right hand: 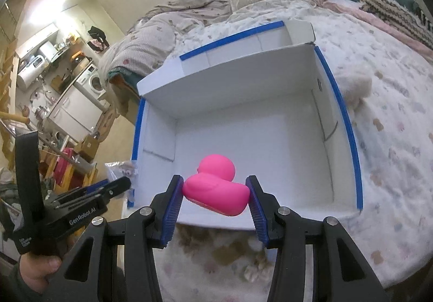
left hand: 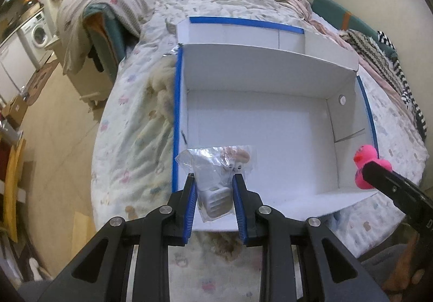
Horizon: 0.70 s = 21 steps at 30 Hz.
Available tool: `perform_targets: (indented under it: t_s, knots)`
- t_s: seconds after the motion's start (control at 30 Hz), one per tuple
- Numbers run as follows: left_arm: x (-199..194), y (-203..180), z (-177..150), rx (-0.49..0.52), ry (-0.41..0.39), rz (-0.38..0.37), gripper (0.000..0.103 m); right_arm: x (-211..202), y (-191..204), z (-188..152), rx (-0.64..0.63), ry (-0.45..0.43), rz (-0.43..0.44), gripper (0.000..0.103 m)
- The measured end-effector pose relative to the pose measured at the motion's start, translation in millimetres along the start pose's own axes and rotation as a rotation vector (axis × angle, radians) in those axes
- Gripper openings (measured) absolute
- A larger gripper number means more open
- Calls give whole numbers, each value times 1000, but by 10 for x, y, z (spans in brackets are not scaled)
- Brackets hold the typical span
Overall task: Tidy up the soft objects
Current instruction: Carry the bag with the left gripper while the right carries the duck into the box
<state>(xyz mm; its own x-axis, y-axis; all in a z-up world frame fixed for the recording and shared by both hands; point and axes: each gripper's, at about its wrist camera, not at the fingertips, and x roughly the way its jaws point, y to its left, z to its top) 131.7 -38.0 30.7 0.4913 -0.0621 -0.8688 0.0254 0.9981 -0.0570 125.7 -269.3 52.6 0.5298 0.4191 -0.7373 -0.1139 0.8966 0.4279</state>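
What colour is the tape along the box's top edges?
Blue tape on the white cardboard box, clearest in the right wrist view.

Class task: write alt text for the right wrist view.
The right gripper clamps a pink rubber duck above an empty white cardboard box with blue-taped edges, which sits on a bed with a floral quilt.

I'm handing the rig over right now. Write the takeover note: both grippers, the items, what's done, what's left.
Left gripper: shut on the clear bagged toy, held over the near left corner of the box.
Right gripper: shut on the pink rubber duck, over the box's near edge.
White box with blue-taped rims sits open on the bed; nothing lies in it.
Done: both items picked up.
Left: set each one down in the box and release.
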Motion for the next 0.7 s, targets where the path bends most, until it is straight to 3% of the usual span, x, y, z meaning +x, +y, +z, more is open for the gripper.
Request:
perform_targets:
  t_s: [0.3, 0.7]
  knots:
    - [303, -189, 193, 57, -2, 10, 24, 401, -103, 217, -12, 15, -13, 50]
    - [727, -215, 192, 63, 3, 8, 24, 761, -208, 195, -6, 66, -53, 50]
